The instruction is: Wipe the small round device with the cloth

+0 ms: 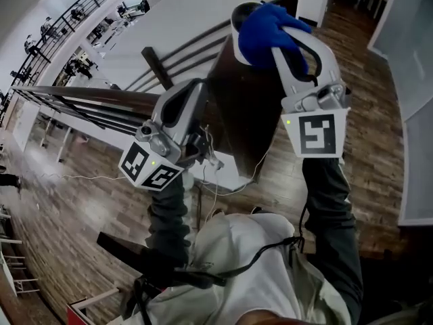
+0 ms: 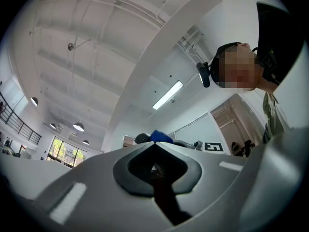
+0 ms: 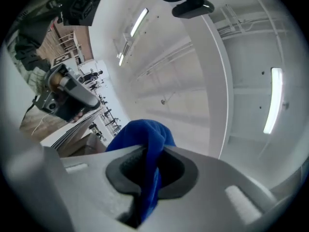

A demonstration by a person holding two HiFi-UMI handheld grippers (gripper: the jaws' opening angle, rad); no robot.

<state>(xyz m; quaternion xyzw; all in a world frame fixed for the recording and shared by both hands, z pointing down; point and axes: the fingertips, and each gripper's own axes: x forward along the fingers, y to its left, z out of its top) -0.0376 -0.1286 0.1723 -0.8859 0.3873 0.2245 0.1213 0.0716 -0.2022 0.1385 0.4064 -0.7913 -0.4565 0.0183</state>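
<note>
My right gripper point(image 1: 270, 19) is raised in the head view and shut on a blue cloth point(image 1: 265, 24), which bunches over its jaw tips. In the right gripper view the cloth point(image 3: 145, 134) hangs down through the jaw slot. A rounded, white-rimmed dark shape point(image 1: 238, 32) shows just behind the cloth. I cannot tell whether it is the small round device. My left gripper point(image 1: 193, 97) is lower and to the left, its jaws pressed together, with nothing that I can make out between them. From the left gripper view, the cloth point(image 2: 161, 136) and a dark round shape point(image 2: 141, 138) peek over the jaw tips.
A dark brown panel point(image 1: 247, 114) stands under both grippers, with wood floor point(image 1: 74, 202) around it. A metal railing point(image 1: 88, 107) runs at left. Thin cables point(image 1: 223, 181) hang near the left gripper. Both gripper views look up at the ceiling and its strip lights point(image 3: 273, 100).
</note>
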